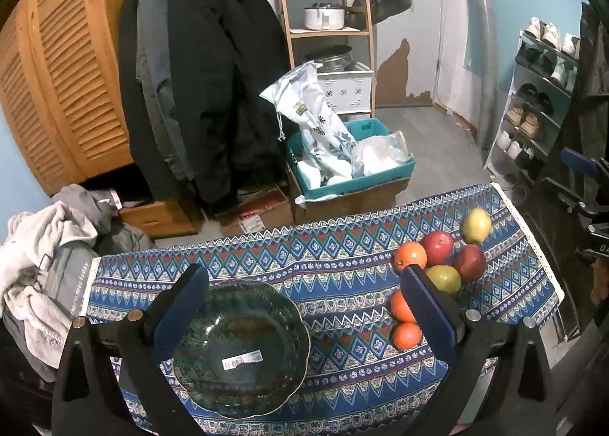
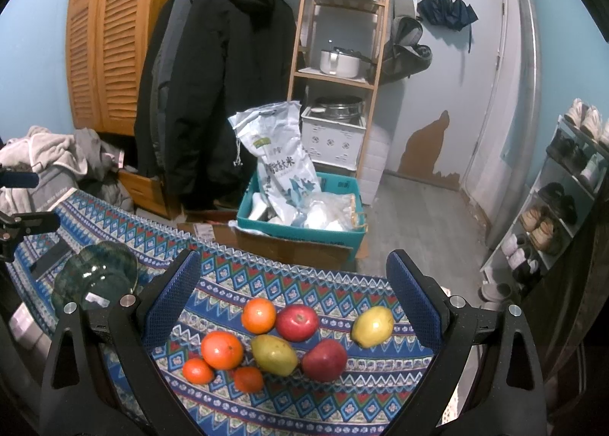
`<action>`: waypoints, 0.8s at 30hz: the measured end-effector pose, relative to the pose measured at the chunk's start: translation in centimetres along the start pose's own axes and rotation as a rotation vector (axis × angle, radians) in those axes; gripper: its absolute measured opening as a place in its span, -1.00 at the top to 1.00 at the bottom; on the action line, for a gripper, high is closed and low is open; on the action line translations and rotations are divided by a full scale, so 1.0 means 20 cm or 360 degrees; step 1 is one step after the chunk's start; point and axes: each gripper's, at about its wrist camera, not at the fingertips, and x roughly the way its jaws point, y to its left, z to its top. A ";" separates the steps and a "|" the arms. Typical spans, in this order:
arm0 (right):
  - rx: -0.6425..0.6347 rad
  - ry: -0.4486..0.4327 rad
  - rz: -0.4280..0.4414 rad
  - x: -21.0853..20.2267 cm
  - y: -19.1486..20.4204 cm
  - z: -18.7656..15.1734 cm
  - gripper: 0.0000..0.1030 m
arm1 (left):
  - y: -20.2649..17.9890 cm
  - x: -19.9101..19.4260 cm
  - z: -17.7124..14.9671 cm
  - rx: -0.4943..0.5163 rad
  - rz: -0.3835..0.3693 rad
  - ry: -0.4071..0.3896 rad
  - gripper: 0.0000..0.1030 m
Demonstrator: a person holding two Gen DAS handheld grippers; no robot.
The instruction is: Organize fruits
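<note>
A dark green glass bowl (image 1: 241, 348) sits empty on the patterned tablecloth (image 1: 342, 268), between the fingers of my open left gripper (image 1: 304, 318). To its right lies a cluster of fruit: oranges (image 1: 409, 255), red apples (image 1: 437, 245) and a yellow-green pear (image 1: 477, 224). In the right wrist view my open right gripper (image 2: 293, 306) hovers above the same fruit: several oranges (image 2: 222, 350), two red apples (image 2: 297, 321), a greenish pear (image 2: 275, 355) and a yellow pear (image 2: 372, 325). The bowl (image 2: 95, 276) lies to the left.
The cloth-covered table ends at a far edge (image 2: 266, 257). Beyond it stand cardboard boxes, a teal crate (image 2: 300, 222) with bags, hanging dark coats (image 1: 205, 74), a wooden shelf and a shoe rack (image 2: 563, 207). A pile of laundry (image 1: 45, 253) lies at the left.
</note>
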 end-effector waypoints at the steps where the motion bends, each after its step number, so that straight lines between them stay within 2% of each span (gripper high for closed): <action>1: 0.0000 0.0001 0.0000 0.00 0.00 0.00 -0.87 | 0.00 0.00 0.00 0.0001 0.0000 0.0001 -0.98; 10: 0.0024 0.0026 -0.0009 -0.01 -0.03 -0.06 -0.87 | -0.01 0.02 0.00 0.0007 -0.0017 0.0015 -0.98; 24: 0.0032 0.0040 -0.0018 -0.02 -0.07 -0.04 -0.87 | -0.06 0.04 0.00 0.0044 -0.0010 0.0007 -0.98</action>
